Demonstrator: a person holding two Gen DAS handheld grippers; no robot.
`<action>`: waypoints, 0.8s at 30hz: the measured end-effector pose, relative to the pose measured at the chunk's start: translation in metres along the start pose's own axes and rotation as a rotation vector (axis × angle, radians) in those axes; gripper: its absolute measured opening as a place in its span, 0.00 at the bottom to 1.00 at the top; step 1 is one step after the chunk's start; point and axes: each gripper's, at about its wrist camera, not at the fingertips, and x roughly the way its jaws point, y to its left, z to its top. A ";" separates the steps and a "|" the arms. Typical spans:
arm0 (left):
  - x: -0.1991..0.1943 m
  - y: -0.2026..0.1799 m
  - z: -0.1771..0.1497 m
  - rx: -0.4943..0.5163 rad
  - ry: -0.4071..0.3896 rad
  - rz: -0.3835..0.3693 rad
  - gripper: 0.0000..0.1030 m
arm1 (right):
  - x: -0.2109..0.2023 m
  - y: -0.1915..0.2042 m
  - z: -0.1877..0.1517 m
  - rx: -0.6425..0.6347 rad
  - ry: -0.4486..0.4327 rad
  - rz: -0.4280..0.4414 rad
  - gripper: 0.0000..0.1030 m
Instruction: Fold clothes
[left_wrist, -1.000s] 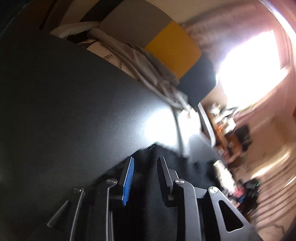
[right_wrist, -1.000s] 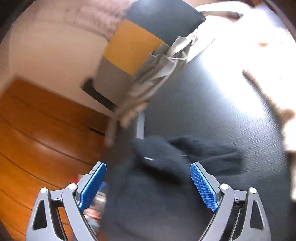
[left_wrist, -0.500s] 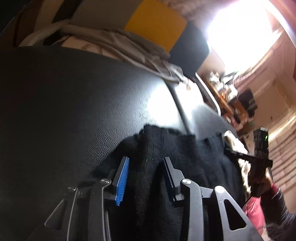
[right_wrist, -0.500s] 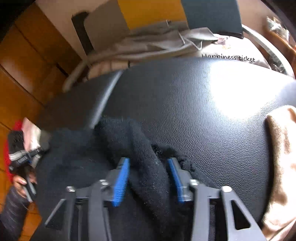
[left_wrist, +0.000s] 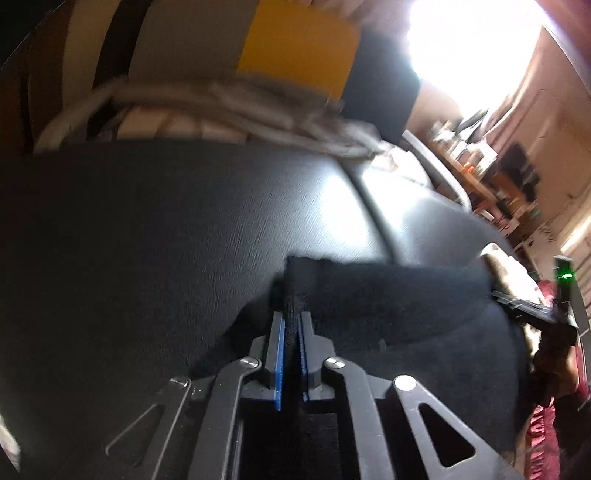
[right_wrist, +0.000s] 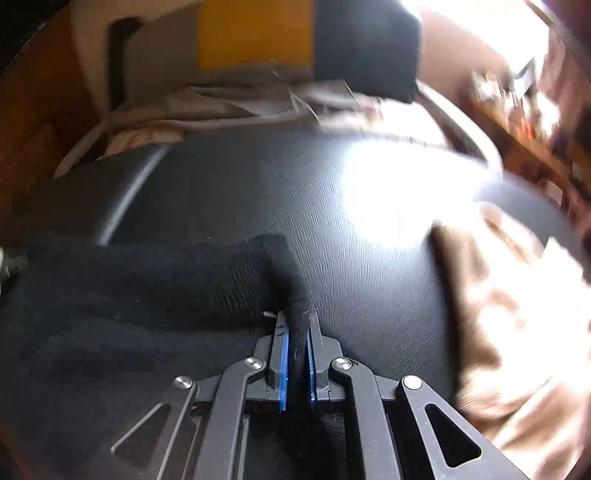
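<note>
Jaws of your left gripper (left_wrist: 291, 325) are closing and your right gripper (right_wrist: 297, 332) clamps thin corners of the black knitted garment (right_wrist: 155, 280) on the black leather-textured desk (right_wrist: 236, 192), so a hard tug could slip them free.

A black leather seat (left_wrist: 147, 258) is filling the middle of both views, catching window glare (left_wrist: 476, 48) at one o'clock. A yellow panel (left_wrist: 299, 44) is showing at twelve o'clock, and cluttered shelves (left_wrist: 491, 177) are standing at three o'clock.

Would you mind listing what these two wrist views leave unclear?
- Black knit garment: its type; bottom edge and left gripper, closing on it, hide most.
- Beige clothes behind: motion blur.
- Tan fabric: glare, right edge.
- Shelf contents: small, blurred.
</note>
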 end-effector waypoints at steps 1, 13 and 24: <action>-0.003 0.005 0.001 -0.035 -0.006 0.003 0.22 | -0.001 -0.005 -0.001 0.031 -0.018 0.015 0.15; -0.086 -0.045 -0.044 0.081 -0.214 0.128 0.26 | -0.078 -0.009 -0.026 0.081 -0.194 0.166 0.54; -0.079 -0.065 -0.139 0.156 -0.148 0.116 0.26 | -0.090 0.039 -0.141 -0.071 -0.107 0.097 0.62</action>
